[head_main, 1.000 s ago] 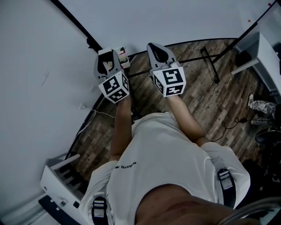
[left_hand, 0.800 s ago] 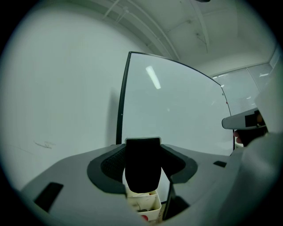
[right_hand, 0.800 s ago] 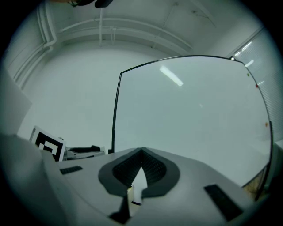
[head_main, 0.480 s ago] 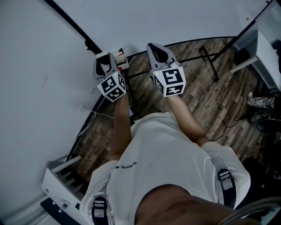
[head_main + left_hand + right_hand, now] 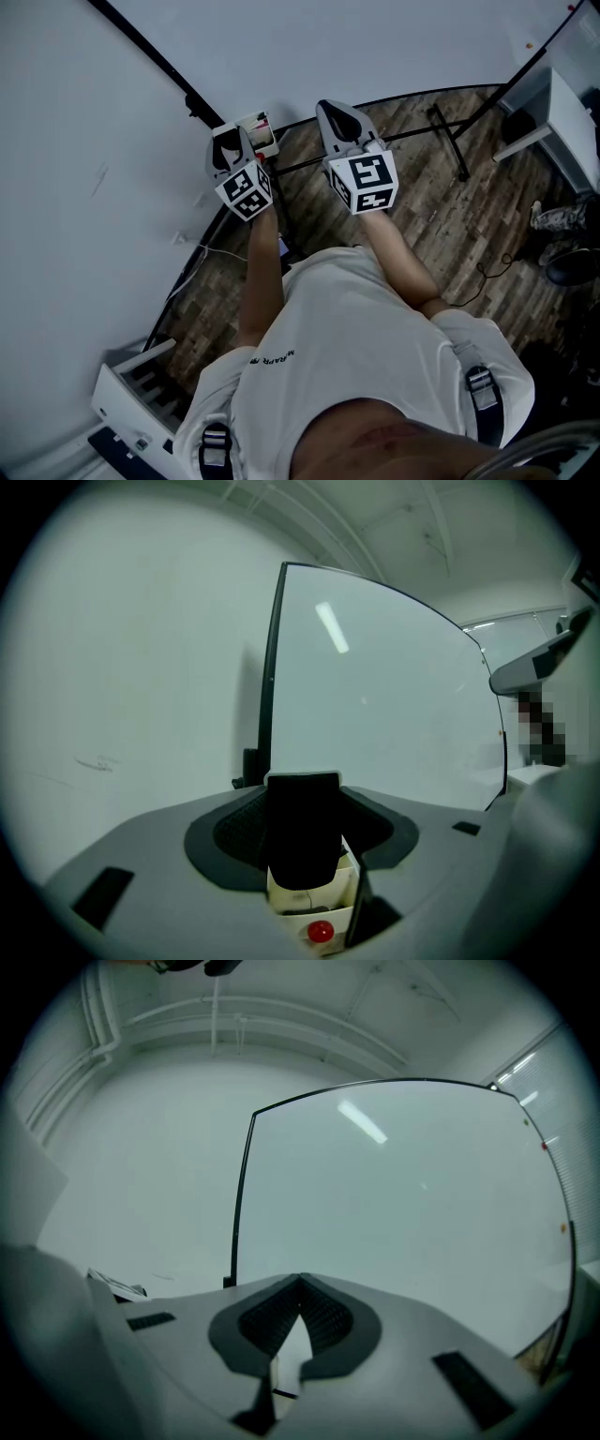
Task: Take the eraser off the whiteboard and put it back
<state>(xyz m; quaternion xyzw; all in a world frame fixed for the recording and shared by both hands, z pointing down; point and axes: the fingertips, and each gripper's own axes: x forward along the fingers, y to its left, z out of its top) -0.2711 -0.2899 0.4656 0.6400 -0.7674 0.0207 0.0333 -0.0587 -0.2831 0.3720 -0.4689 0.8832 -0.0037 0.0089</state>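
Now eraser upright, long axis vertical, left hand-held gripper.

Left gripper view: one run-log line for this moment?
left tool: shut on eraser | right tool: shut, empty | whiteboard ahead of both

Wood floor, blk stand bar, white rack btm-left

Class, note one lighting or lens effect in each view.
Head view: dim and bluish; the black-framed white whiteboard has a bowed bottom edge. Left gripper view: black vignetted corners, a bright glare streak on the board. Right gripper view: the same fisheye bowing, another glare streak.
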